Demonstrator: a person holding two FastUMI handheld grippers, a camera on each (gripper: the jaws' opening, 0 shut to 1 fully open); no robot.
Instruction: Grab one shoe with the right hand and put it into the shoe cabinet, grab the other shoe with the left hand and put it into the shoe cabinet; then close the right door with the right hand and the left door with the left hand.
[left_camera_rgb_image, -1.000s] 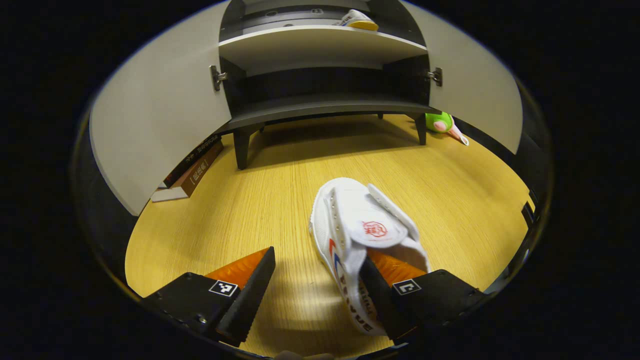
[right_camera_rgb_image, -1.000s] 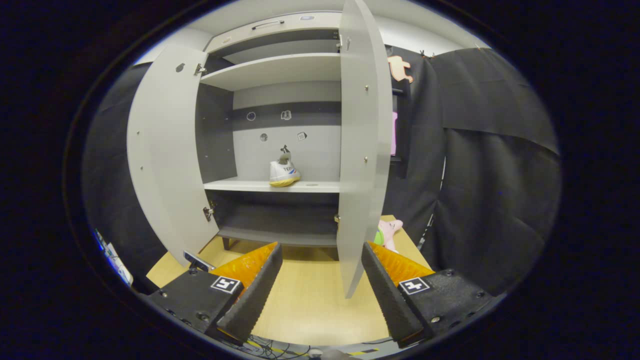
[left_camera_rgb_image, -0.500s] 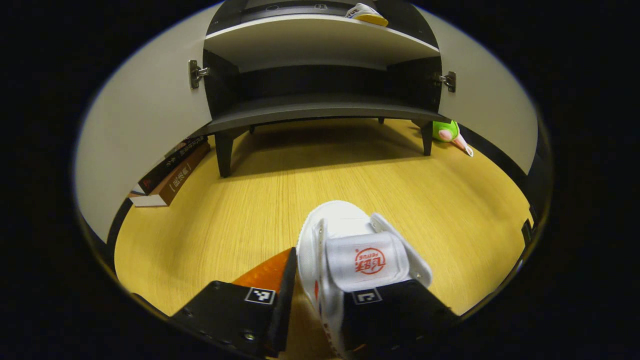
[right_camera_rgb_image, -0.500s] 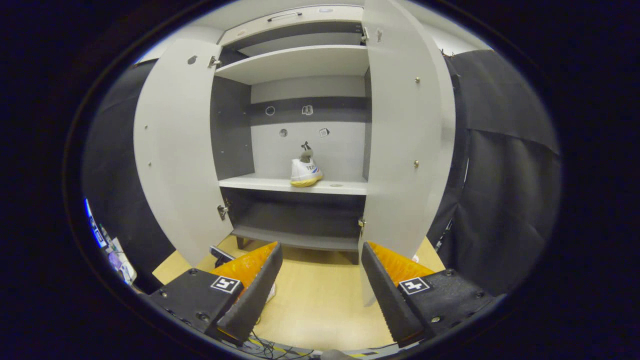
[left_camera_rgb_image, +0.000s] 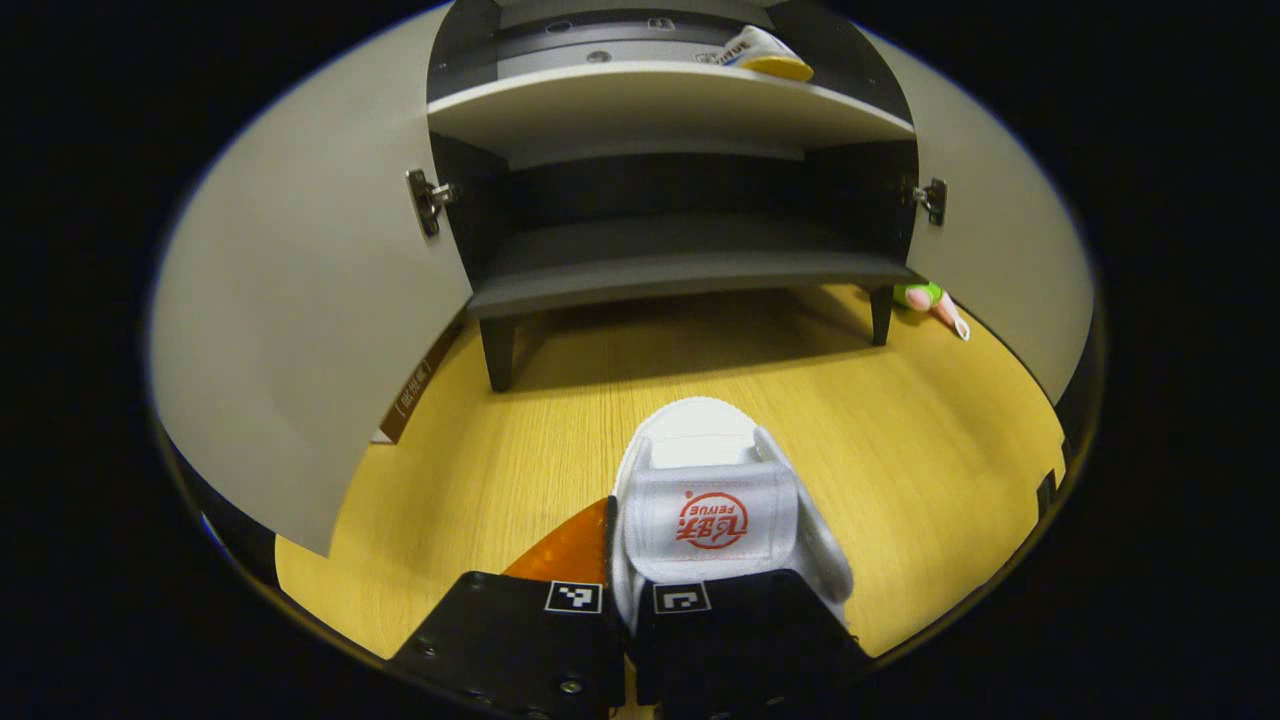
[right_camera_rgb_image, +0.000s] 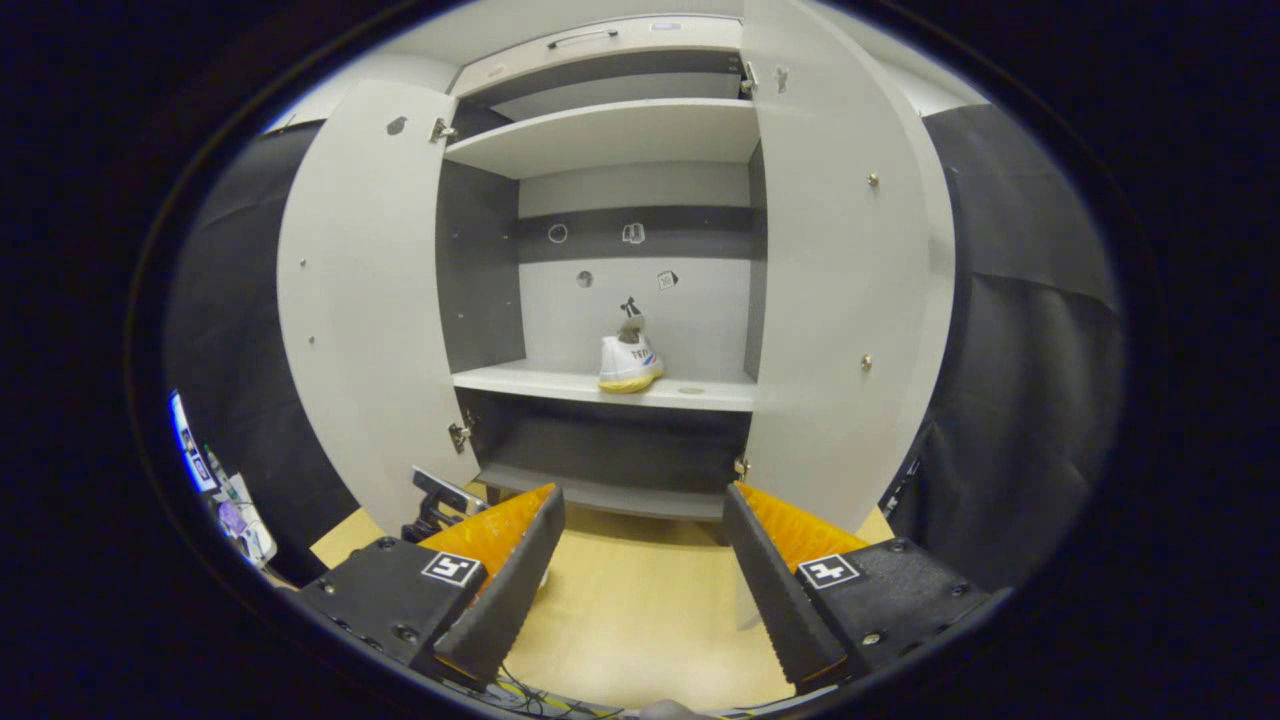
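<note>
1. Shoe number 2 (left_camera_rgb_image: 712, 500), the white one with the red mark on its strap, has just gone from lying loose on the wooden floor (left_camera_rgb_image: 930, 430) between wide-open fingers to being clamped. In the left gripper view we now see the left gripper (left_camera_rgb_image: 628, 600) closed down on the shoe's heel end, the 2 finger blocks nearly meeting around the side wall.

2. We judge that the pick-up of this shoe is made. The shoe looks raised off the floor, though we cannot tell for sure; its toe points toward the cabinet (left_camera_rgb_image: 660, 275).

3. Shoe number 1 (right_camera_rgb_image: 629, 362) already sits on the middle shelf (right_camera_rgb_image: 560, 383), toward that shelf's right end and near its front edge, seen in the right gripper view. So half of the stowing is done.

4. Both doors stand wide open: the left door (right_camera_rgb_image: 362, 300) and the right door (right_camera_rgb_image: 850, 300) frame the shelves. A book (left_camera_rgb_image: 412, 388) shows under the left door's lower edge, and a green toy (left_camera_rgb_image: 925, 298) lies by the cabinet's right leg.

5. The right gripper (right_camera_rgb_image: 640, 580) has swung to face the cabinet squarely. Its fingers are spread wide, hold nothing and touch nothing.

6. Next, in our view, comes the carry to a shelf, then the 2 doors.
</note>
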